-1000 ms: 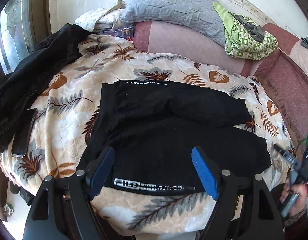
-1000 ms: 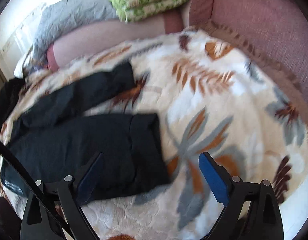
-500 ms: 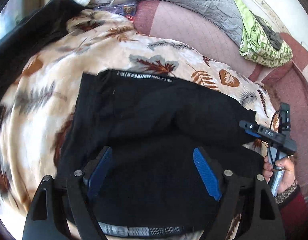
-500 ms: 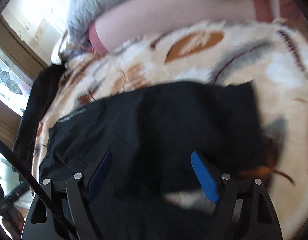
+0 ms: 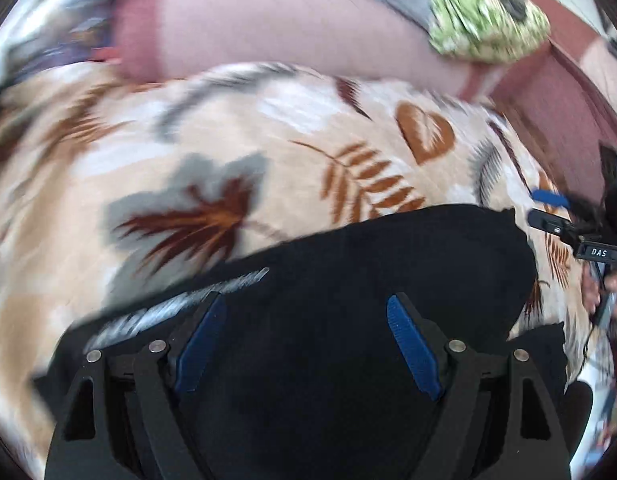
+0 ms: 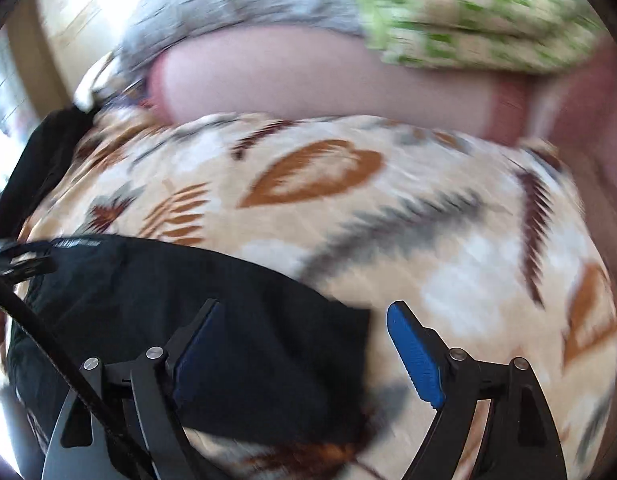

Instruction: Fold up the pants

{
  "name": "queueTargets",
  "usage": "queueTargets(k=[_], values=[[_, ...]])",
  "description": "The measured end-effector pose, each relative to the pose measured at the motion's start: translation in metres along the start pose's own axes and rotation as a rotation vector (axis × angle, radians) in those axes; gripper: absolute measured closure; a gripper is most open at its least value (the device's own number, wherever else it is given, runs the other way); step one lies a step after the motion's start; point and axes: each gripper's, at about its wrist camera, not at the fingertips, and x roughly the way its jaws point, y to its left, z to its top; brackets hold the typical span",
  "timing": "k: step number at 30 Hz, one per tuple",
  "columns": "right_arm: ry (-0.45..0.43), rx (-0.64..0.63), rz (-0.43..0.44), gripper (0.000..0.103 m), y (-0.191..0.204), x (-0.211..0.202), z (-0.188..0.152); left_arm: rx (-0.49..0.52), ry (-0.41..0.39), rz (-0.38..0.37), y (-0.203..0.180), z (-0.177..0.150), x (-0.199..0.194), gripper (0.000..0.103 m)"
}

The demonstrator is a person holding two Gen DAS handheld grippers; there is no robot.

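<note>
Oddly, the only writing I can read is "DAS" on my right tongs, seen at the edge of the left view; the white print along the black pants waistband is blurred past reading. The pants lie on the leaf-print bedspread, partly hidden under my left tongs, which hang wide open with nothing gripped. My right tongs have just been opening, spread over the pants' edge without pinching it, and bare bedspread stretches beyond to the pink cushion.
</note>
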Motion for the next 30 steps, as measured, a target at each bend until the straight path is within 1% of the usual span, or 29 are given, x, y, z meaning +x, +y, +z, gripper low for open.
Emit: queueTargets(k=[1,3,4,7,8,10,11,12,13,14,15,16,17,18,19,20,22,24,27,30], values=[[0.016,-0.037,0.012,0.016,0.005,0.009,0.006,0.022,0.008,-0.006,-0.002,0.005,0.007,0.023],[0.06,-0.12,0.028,0.016,0.019,0.037,0.016,0.094,0.023,0.012,-0.005,0.017,0.024,0.024],[0.072,-0.141,0.037,0.016,0.023,0.045,0.018,0.122,0.032,0.009,-0.006,0.02,0.03,0.024],[0.114,-0.18,0.116,0.016,0.031,0.077,0.022,0.181,0.091,-0.009,-0.003,0.024,0.048,0.024],[0.127,-0.189,0.135,0.016,0.033,0.085,0.021,0.203,0.094,-0.01,-0.003,0.024,0.052,0.023],[0.158,-0.204,0.154,0.015,0.034,0.098,0.019,0.263,0.11,-0.017,-0.01,0.022,0.057,0.012],[0.153,-0.228,0.143,0.014,0.036,0.102,0.017,0.283,0.117,-0.01,-0.013,0.022,0.059,0.011],[0.143,-0.242,0.135,0.014,0.038,0.103,0.017,0.309,0.127,0.013,-0.017,0.021,0.061,0.011],[0.141,-0.245,0.13,0.013,0.04,0.103,0.017,0.332,0.135,0.039,-0.022,0.02,0.063,0.014],[0.141,-0.242,0.122,0.014,0.041,0.103,0.016,0.339,0.132,0.041,-0.024,0.02,0.06,0.023],[0.139,-0.245,0.118,0.017,0.042,0.102,0.016,0.34,0.12,0.039,-0.025,0.021,0.056,0.058],[0.133,-0.25,0.114,0.035,0.043,0.101,0.015,0.329,0.109,0.023,-0.024,0.023,0.049,0.092],[0.123,-0.246,0.116,0.068,0.042,0.096,0.015,0.303,0.114,-0.012,-0.021,0.025,0.045,0.093],[0.125,-0.22,0.148,0.086,0.039,0.092,0.016,0.291,0.1,-0.015,-0.02,0.025,0.04,0.094],[0.134,-0.184,0.198,0.097,0.036,0.089,0.017,0.293,0.086,-0.004,-0.022,0.024,0.037,0.094],[0.131,-0.154,0.222,0.098,0.035,0.085,0.016,0.292,0.078,0.007,-0.025,0.021,0.033,0.094],[0.116,-0.161,0.201,0.098,0.041,0.076,0.014,0.294,0.054,0.036,-0.031,0.015,0.022,0.095],[0.102,-0.16,0.187,0.098,0.049,0.065,0.011,0.286,0.01,0.052,-0.038,0.009,0.004,0.095],[0.07,-0.161,0.176,0.098,0.059,0.038,0.005,0.263,-0.059,0.054,-0.048,-0.002,-0.032,0.095],[0.028,-0.159,0.18,0.098,0.068,0.002,-0.007,0.255,-0.114,0.053,-0.06,-0.029,-0.069,0.095]])
